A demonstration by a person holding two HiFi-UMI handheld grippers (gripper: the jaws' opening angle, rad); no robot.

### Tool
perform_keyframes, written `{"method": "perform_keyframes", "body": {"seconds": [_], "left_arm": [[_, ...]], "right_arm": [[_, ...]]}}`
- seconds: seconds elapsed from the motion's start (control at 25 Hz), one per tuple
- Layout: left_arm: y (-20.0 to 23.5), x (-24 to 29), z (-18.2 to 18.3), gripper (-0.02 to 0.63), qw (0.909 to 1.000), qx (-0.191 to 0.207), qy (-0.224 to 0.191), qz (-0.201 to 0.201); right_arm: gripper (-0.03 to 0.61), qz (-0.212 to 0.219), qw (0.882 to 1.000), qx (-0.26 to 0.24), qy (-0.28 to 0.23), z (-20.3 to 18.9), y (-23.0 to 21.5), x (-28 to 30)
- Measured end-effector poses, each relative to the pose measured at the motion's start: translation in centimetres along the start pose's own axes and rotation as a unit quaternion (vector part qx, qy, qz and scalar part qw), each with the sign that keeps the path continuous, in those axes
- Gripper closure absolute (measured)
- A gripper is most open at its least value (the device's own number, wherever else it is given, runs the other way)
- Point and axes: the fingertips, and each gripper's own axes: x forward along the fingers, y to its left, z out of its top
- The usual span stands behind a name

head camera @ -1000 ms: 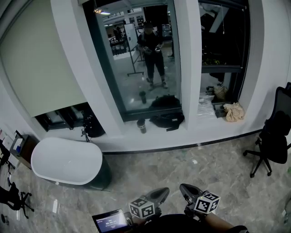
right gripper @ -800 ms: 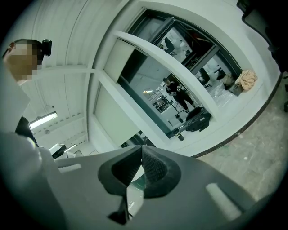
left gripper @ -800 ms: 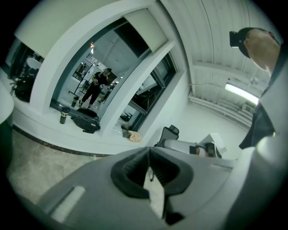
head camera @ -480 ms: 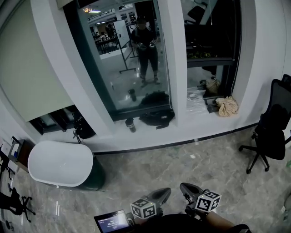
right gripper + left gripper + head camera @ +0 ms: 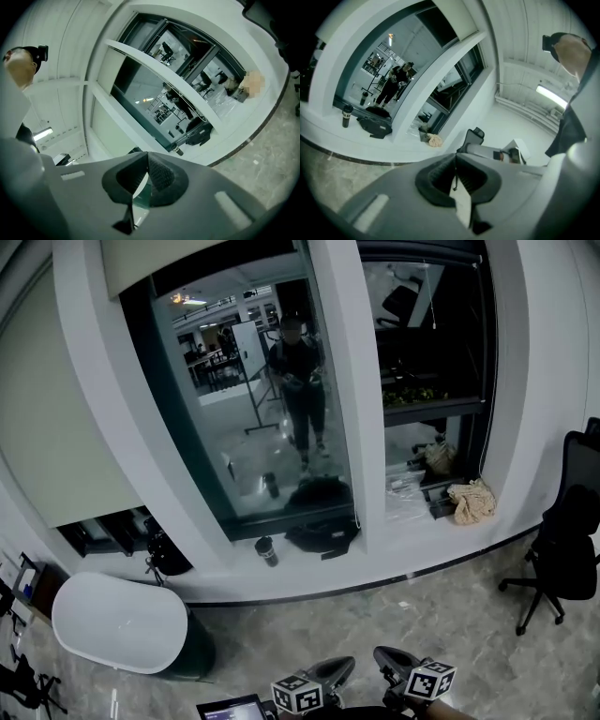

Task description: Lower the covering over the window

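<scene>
**Friend:** What are your two grabbers doing?

**Me:** My left gripper is shut tight. Its tips touch and it has nothing in it. My right gripper is shut too, and it is empty. They sit low in front of me, side by side, over the grey stone floor.

**Friend:** What is past them?

**Me:** A white oval table stands off to my left. Then a white ledge runs along under the glass. A dark cup stands on it, and a black bag lies just beside the cup. Further right, a tan cloth bag sits on the ledge. A black chair on wheels is on the floor near it.

**Friend:** And the window?

**Me:** The middle window is right behind the cup and the bag. (It works like a mirror, and I can see a person in it.) Its covering is way up at the top. Only a small strip of it shows, so nearly all the glass is bare. The shade on the next window to the left hangs most of the way down.

**Friend:** Are you touching the covering?

**Me:** No. Both grippers are well apart from it.
</scene>
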Motion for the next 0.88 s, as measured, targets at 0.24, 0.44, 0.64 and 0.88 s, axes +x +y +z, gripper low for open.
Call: {"method": "perform_keyframes", "body": {"seconds": [0.24, 0.44, 0.64, 0.88], "left_arm": [[7.0, 2.3, 9.1, 0.612, 0.9989, 0.03, 0.002, -0.037], [12.3, 3.1, 12.6, 0.612, 0.9978, 0.036, 0.001, -0.056], [16.5, 3.4, 15.5, 0.612, 0.9981, 0.008, -0.016, -0.059], [20.8, 6.2, 18.7, 0.612, 0.9986, -0.009, -0.038, -0.034]], "right_arm": [[0.571, -0.01, 0.999, -0.02, -0.043, 5.9, -1.2, 9.3], [0.571, -0.011, 0.997, -0.019, -0.068, 9.0, -1.8, 16.0], [0.561, -0.019, 0.997, -0.023, -0.07, 10.9, -2.8, 19.5], [0.555, -0.02, 0.998, -0.006, -0.06, 13.6, -6.4, 22.0]]}}
